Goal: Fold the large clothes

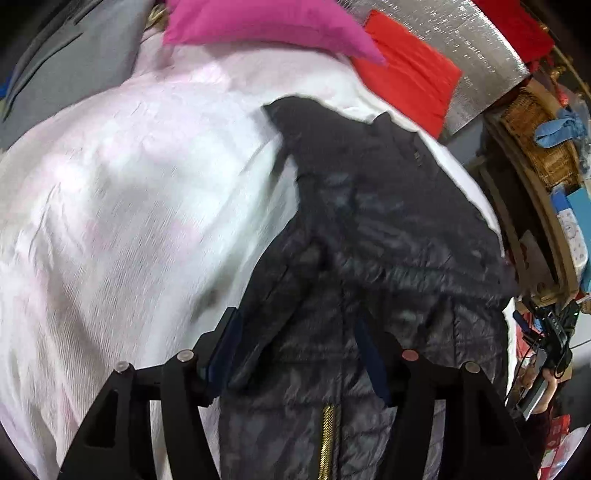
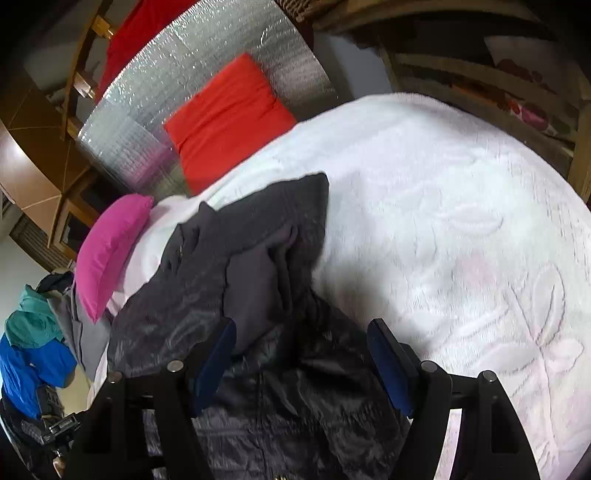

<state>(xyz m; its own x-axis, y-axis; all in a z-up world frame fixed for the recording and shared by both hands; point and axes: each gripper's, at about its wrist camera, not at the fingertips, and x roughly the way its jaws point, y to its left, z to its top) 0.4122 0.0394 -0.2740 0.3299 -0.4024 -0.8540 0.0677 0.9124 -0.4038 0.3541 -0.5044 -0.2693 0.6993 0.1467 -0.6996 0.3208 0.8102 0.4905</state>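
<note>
A dark quilted puffer jacket [image 1: 388,229] with a gold zipper [image 1: 327,439] lies on a white blanket [image 1: 129,206] on the bed. My left gripper [image 1: 299,343] is open, its blue-padded fingers [image 1: 225,347] spread wide over the jacket near the zipper. In the right wrist view the jacket [image 2: 221,280] lies rumpled, with a grey lining fold on top. My right gripper [image 2: 303,354] is open too, its fingers [image 2: 388,365] on either side of the jacket fabric, not closed on it.
A pink pillow [image 1: 266,22] and a red pillow [image 1: 410,70] lie at the head of the bed against a silver foil panel [image 1: 461,33]. Blue and teal clothes [image 2: 29,350] are piled at the left. A wooden shelf [image 1: 539,147] with clutter stands beside the bed.
</note>
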